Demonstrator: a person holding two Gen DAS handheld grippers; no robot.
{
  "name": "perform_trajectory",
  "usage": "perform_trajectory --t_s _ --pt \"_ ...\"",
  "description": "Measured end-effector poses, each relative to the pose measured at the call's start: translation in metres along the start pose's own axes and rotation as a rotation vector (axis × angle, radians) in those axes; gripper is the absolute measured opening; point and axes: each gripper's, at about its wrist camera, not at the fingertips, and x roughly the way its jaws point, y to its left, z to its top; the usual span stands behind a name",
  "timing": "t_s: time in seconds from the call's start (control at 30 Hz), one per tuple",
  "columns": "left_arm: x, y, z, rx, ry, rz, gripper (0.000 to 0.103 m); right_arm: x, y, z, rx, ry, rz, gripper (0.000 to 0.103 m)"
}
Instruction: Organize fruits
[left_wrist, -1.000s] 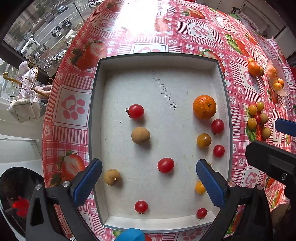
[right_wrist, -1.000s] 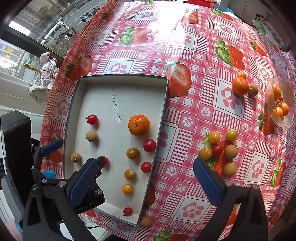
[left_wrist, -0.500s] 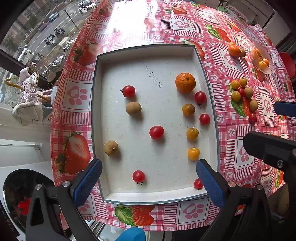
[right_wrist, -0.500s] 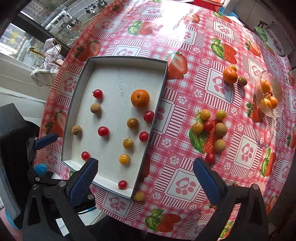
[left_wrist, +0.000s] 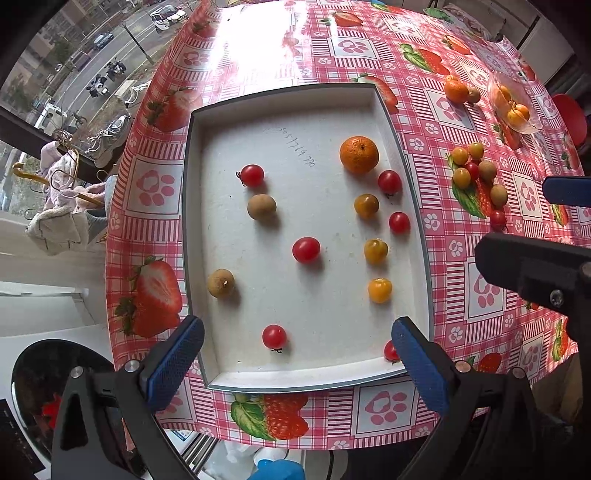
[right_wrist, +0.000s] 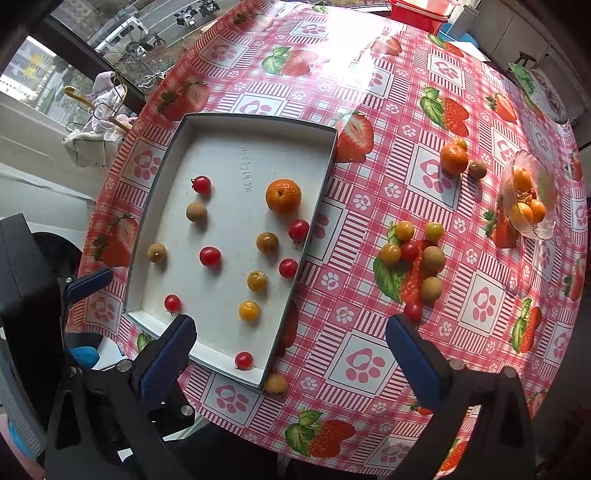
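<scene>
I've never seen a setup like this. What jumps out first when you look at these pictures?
The loud red strawberry-and-paw tablecloth covers the whole round table. On its left side sits a shallow white tray dotted with small fruit, the big orange in it standing out most. More fruit lies loose to the tray's right, before a glass bowl, and blue-padded fingers frame the bottom of each view, spread wide and empty.

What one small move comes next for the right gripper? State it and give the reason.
Probably lower the right gripper toward the loose cluster of fruit on the tablecloth. Its fingers are open and empty, the red tomato at the cluster's near edge lies just ahead of them, and the tray already holds sorted fruit.
</scene>
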Motion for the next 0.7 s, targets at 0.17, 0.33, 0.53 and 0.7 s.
perform_trajectory --t_s 0.17,0.33,0.53,0.7 --pt "0.0008 0.0001 -0.0019 0.007 0.002 0.001 0.102 0.0024 0.0015 -0.001 0.002 0.006 -0.005 0.103" --pt "0.0008 -0.0001 -0.0021 0.009 0.004 -0.002 0.102 0.0035 0.0028 -0.0015 0.005 0.009 -0.006 0.103" --pt "0.0012 -0.0011 -0.0021 0.013 0.009 -0.004 0.102 0.005 0.0032 -0.002 0.001 0.013 -0.002 0.103" --pt "0.0003 -0.0009 -0.0024 0.016 -0.004 -0.006 0.102 0.0065 0.004 -0.0023 -0.006 0.019 -0.001 0.103"
